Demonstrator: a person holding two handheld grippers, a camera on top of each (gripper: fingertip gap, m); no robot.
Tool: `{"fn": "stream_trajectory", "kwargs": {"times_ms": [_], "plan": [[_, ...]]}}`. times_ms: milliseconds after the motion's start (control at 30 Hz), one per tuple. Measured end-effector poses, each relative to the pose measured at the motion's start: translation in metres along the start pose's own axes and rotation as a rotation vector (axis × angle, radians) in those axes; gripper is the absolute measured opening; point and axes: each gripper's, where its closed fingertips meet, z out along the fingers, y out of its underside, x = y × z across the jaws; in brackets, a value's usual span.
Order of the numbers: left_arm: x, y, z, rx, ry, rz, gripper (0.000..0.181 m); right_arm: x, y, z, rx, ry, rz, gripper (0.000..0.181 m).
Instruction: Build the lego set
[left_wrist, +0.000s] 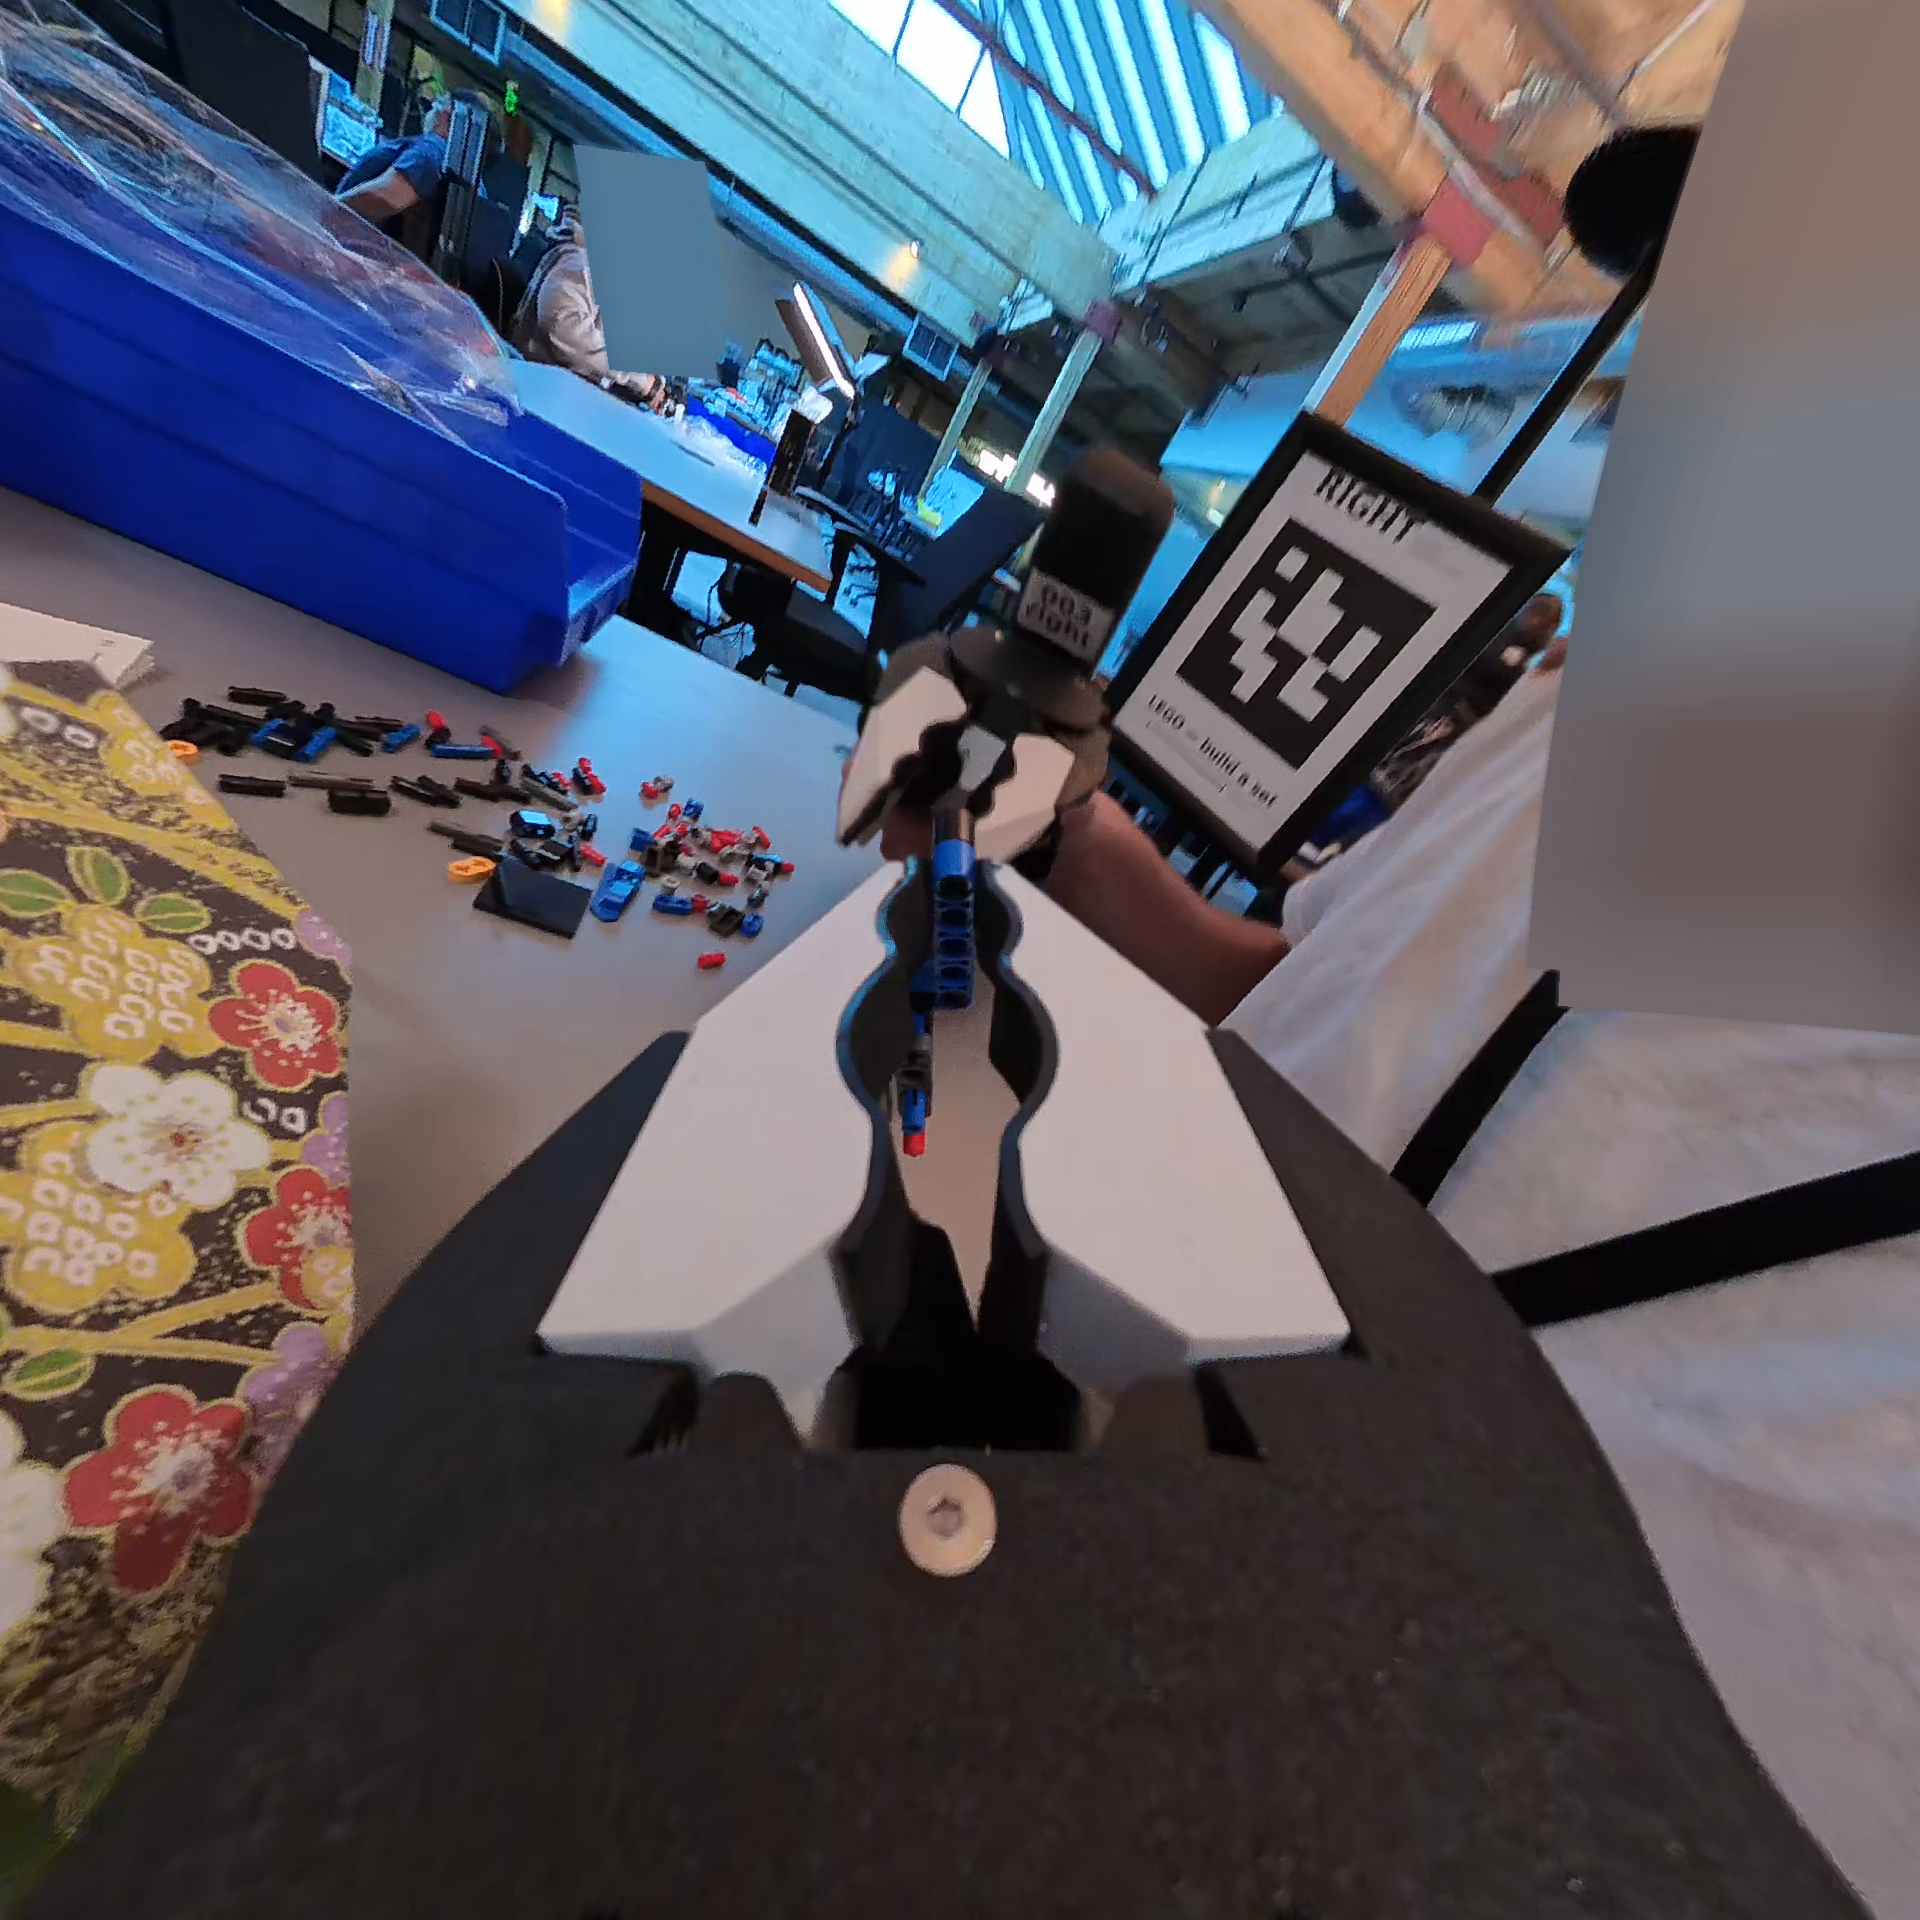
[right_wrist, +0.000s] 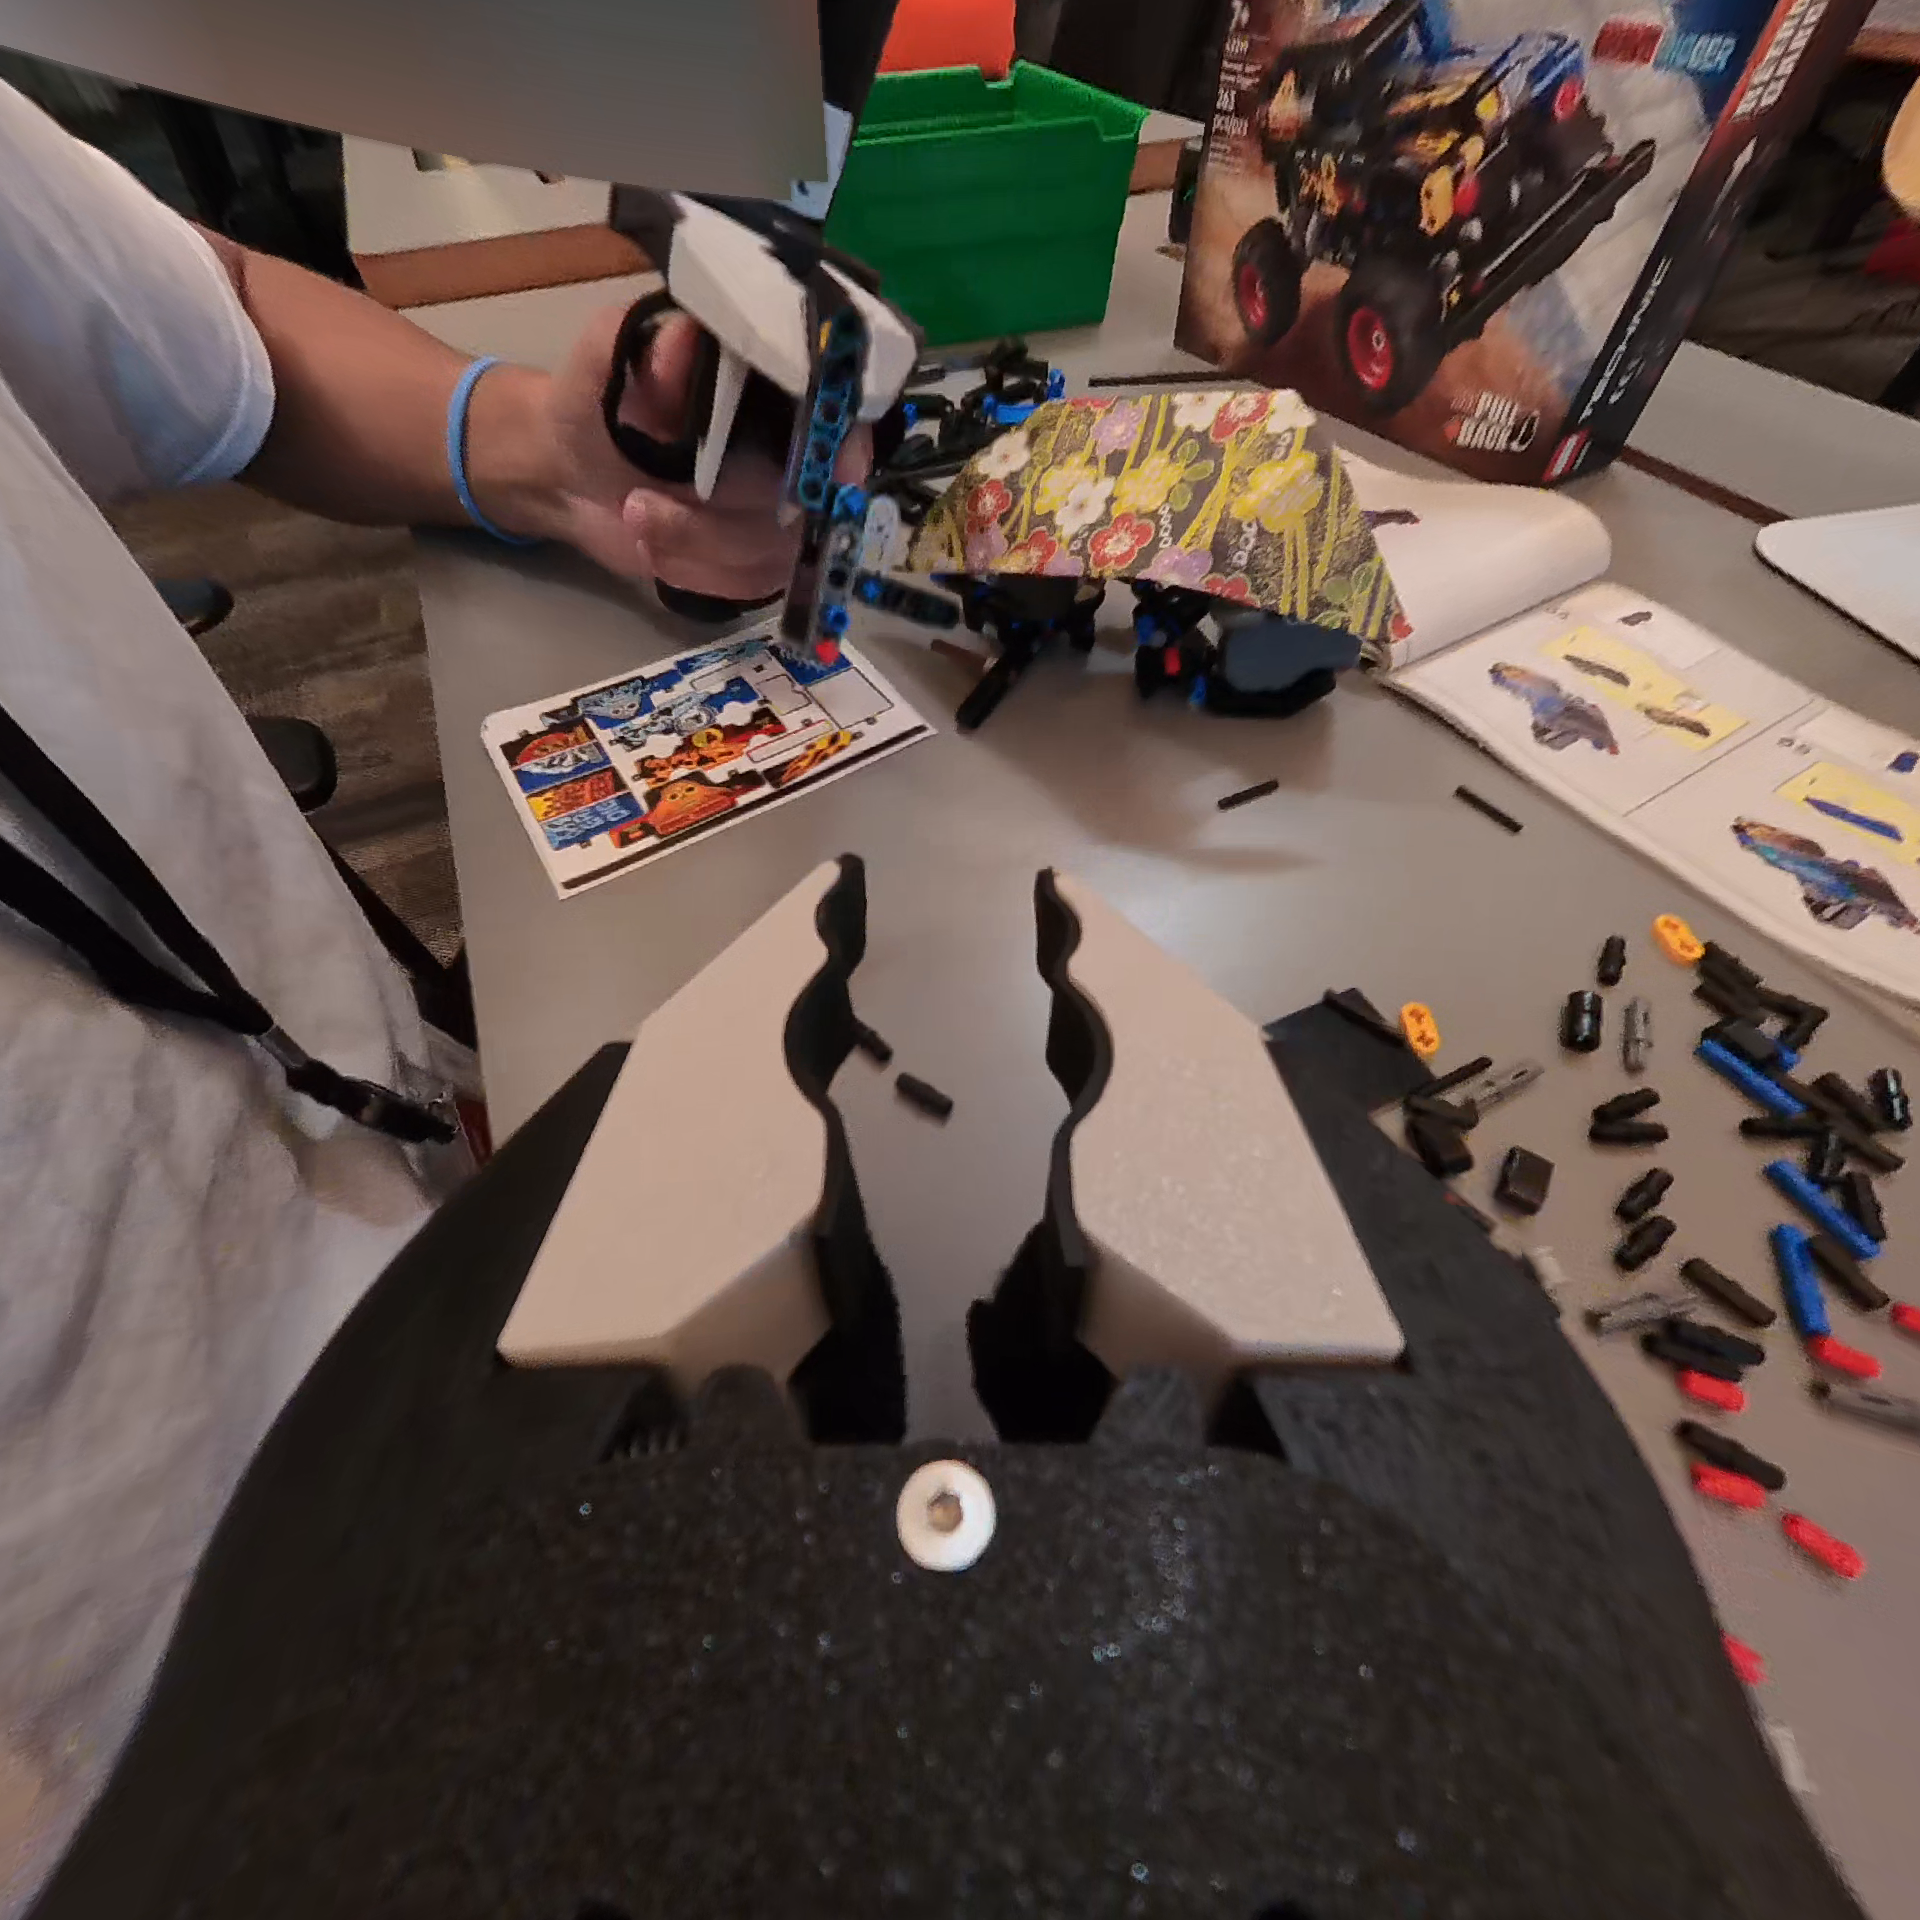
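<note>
Left wrist view: left gripper (left_wrist: 940, 935) fingers pinch a blue beam assembly (left_wrist: 948, 914) held above the worktop (left_wrist: 499, 997) (loose pieces (left_wrist: 520, 805) at ten o'clock). Right gripper (right_wrist: 951, 904) fingers are spread, empty; sticker sheet (right_wrist: 707, 748) at eleven o'clock.

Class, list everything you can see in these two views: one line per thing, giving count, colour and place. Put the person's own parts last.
Beam assembly: one, blue and black, clamped in the left tongs.
Loose pieces: many, black, blue, red, orange, scattered on the grey table.
Sticker sheet: one, multicoloured, flat under the beam assembly.
Floral cloth: one, yellow and red, draped over a partly built model.
Instruction booklet: one, open, far right.
Set box: one, standing at the back.
Green bin: one, behind.
Blue bin: one, left wrist view.
Left tongs: shut.
Right tongs: open, empty.
</note>
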Motion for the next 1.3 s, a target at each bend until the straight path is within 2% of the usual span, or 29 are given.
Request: {"fn": "stream_trajectory", "kwargs": {"times_ms": [200, 400, 733, 867, 967, 1100, 1200, 1300], "plan": [[0.008, -0.016, -0.006, 0.108, 0.089, -0.11, 0.004, -0.023, -0.007, 0.0, 0.054, 0.001, 0.053, 0.028], [0.018, -0.016, -0.005, 0.111, 0.151, -0.127, 0.005, -0.044, -0.003, 0.004, 0.059, -0.003, 0.019, 0.025], [0.015, -0.012, -0.003, 0.083, 0.117, -0.093, 0.005, -0.042, 0.007, -0.001, 0.03, 0.03, 0.038, 0.024], [0.019, -0.027, -0.01, 0.124, 0.115, -0.07, 0.005, -0.036, 0.006, -0.001, 0.021, 0.034, 0.031, 0.023], [0.022, -0.061, -0.034, 0.193, 0.091, 0.011, 0.006, -0.025, 0.004, 0.001, 0.008, 0.035, 0.004, 0.023], [0.005, -0.121, -0.099, 0.403, -0.063, 0.096, 0.005, -0.001, -0.002, 0.008, -0.043, 0.014, -0.058, 0.023], [-0.033, -0.135, -0.139, 0.484, -0.264, 0.087, 0.005, 0.022, -0.01, 0.019, -0.086, -0.026, -0.117, 0.023], [-0.075, -0.132, -0.166, 0.516, -0.437, -0.005, 0.005, 0.043, -0.017, 0.035, -0.109, -0.106, -0.146, 0.024]]}}
